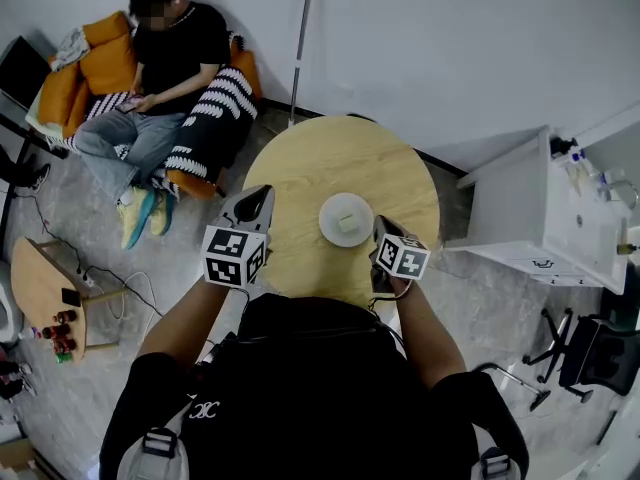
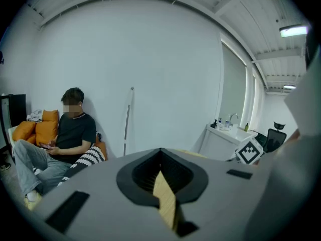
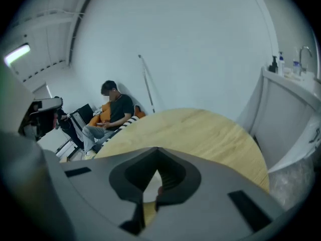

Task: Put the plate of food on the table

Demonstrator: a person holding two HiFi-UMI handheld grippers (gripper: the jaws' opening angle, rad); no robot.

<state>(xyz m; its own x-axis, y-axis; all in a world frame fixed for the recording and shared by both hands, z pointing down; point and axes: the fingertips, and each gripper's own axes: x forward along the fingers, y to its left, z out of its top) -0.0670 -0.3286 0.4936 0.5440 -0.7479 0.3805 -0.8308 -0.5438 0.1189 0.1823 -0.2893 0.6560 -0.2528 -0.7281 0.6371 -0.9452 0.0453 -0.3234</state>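
Pale wood makes the round tabletop (image 1: 300, 168), which stands on a grey floor (image 1: 140, 298) directly before the person who holds the two grippers. This person wears black sleeves (image 1: 180, 368) and reaches forward with both arms.

At 9 o'clock from the plate, the left gripper (image 1: 257, 200) hangs over the rim of the tabletop. In the left gripper view its fingers stand together; only a thin strip of wood shows between them, and they carry nothing.

At about 4 o'clock from the plate, the right gripper (image 1: 381, 226) is just beside the plate's rim. I cannot tell if it touches. In the right gripper view its fingers are also drawn together, with a thin slit through which a little white of the plate and some wood appear. Nothing is clamped.

At about the middle of the tabletop the white plate (image 1: 346, 218) lies flat, with a pale piece of food (image 1: 347, 224) on it.

Further out, a low wooden side table (image 1: 38, 283) stands at 8 o'clock. A white cabinet (image 1: 520, 208) with bottles on top is at 3 o'clock, and a dark office chair (image 1: 590, 353) at 4 o'clock.

Beyond the tabletop, at 10 o'clock, a person in a black shirt (image 1: 175, 53) sits among orange cushions (image 1: 105, 63). A thin white rod (image 1: 300, 48) leans on the white wall (image 1: 450, 38) at 12 o'clock.
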